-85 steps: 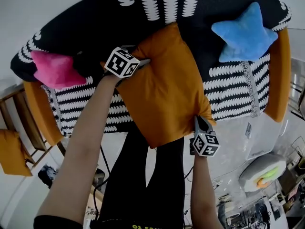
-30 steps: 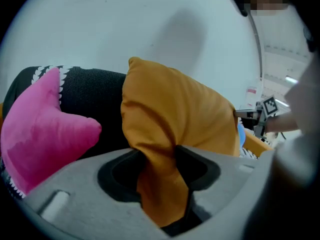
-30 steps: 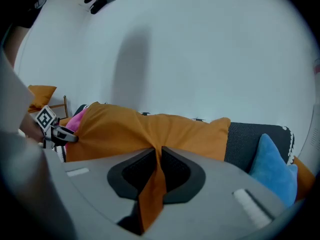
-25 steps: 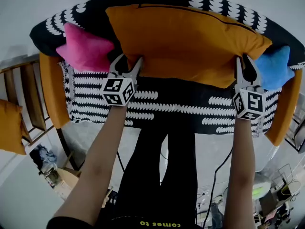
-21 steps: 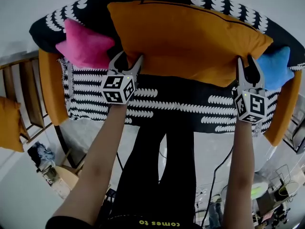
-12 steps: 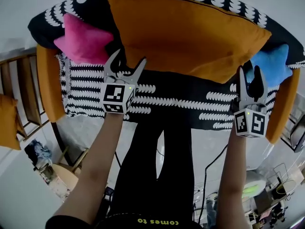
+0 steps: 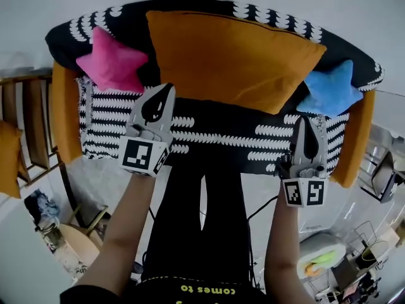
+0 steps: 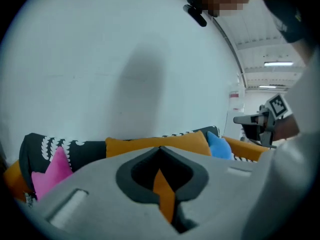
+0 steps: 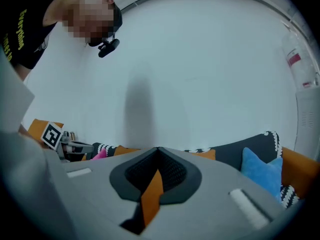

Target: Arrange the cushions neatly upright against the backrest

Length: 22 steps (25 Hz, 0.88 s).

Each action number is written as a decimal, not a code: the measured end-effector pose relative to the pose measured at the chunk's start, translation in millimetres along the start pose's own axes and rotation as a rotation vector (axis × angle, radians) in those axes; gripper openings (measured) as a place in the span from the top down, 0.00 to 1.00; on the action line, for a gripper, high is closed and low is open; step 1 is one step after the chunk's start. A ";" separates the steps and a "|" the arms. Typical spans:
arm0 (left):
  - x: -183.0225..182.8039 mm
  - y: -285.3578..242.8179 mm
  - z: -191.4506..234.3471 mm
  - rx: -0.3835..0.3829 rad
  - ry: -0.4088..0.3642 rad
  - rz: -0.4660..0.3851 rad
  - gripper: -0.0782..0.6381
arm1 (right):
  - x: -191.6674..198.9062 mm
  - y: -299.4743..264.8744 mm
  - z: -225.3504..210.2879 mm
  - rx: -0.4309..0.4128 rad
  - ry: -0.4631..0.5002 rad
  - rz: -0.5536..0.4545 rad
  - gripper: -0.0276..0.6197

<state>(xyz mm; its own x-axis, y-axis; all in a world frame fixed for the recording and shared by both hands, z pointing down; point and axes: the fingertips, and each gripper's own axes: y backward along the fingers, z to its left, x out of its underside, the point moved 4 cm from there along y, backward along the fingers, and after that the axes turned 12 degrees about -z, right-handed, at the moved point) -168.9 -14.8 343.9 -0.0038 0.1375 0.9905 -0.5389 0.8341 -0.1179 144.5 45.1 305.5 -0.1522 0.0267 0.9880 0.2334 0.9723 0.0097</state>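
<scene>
Shows orange cushion point(image 7: 234, 59) upright against backrest point(image 7: 272, 18), long axis running along it. Holds left gripper point(image 7: 164, 90) and right gripper point(image 7: 308, 122) fingers closed, empty, clear of the cushion.

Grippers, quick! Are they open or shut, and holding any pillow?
Left gripper: shut, holding nothing.
Right gripper: shut, holding nothing.
</scene>
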 end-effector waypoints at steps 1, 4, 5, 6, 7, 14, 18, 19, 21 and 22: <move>-10.3 4.7 -6.9 0.005 -0.003 0.002 0.89 | -12.1 3.0 4.3 -0.008 -0.001 0.001 0.94; -45.7 16.1 -25.2 0.004 -0.004 -0.005 0.90 | -55.6 6.0 15.5 -0.051 0.007 -0.021 0.94; -57.2 18.2 -29.1 -0.003 0.000 -0.013 0.89 | -70.4 5.0 18.1 -0.067 0.018 -0.033 0.94; -68.2 19.6 -32.8 -0.010 0.000 -0.022 0.89 | -84.5 3.8 20.3 -0.081 0.033 -0.043 0.94; -78.6 21.0 -36.9 -0.012 -0.001 -0.028 0.89 | -97.6 3.3 23.1 -0.093 0.052 -0.048 0.94; -157.8 38.3 -71.1 0.028 -0.010 -0.065 0.90 | -187.8 15.9 62.1 -0.170 0.156 -0.099 0.94; -215.5 45.0 -85.0 0.027 -0.038 -0.125 0.89 | -223.1 30.3 45.5 -0.085 0.095 -0.116 0.94; -227.2 48.0 -88.5 0.032 -0.059 -0.137 0.90 | -229.6 34.1 43.7 -0.072 0.097 -0.117 0.94; -244.1 51.8 -94.2 0.045 -0.135 -0.143 0.89 | -244.1 39.3 44.4 -0.060 0.098 -0.131 0.94; -249.5 51.1 -95.6 0.049 -0.175 -0.141 0.89 | -251.8 39.6 45.5 -0.061 0.097 -0.143 0.94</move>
<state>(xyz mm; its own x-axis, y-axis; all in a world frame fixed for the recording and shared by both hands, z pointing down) -114.9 44.5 84.0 -0.0697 -0.0768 0.9946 -0.5845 0.8111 0.0216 148.4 87.4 50.1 -0.0956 -0.1360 0.9861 0.2745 0.9486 0.1575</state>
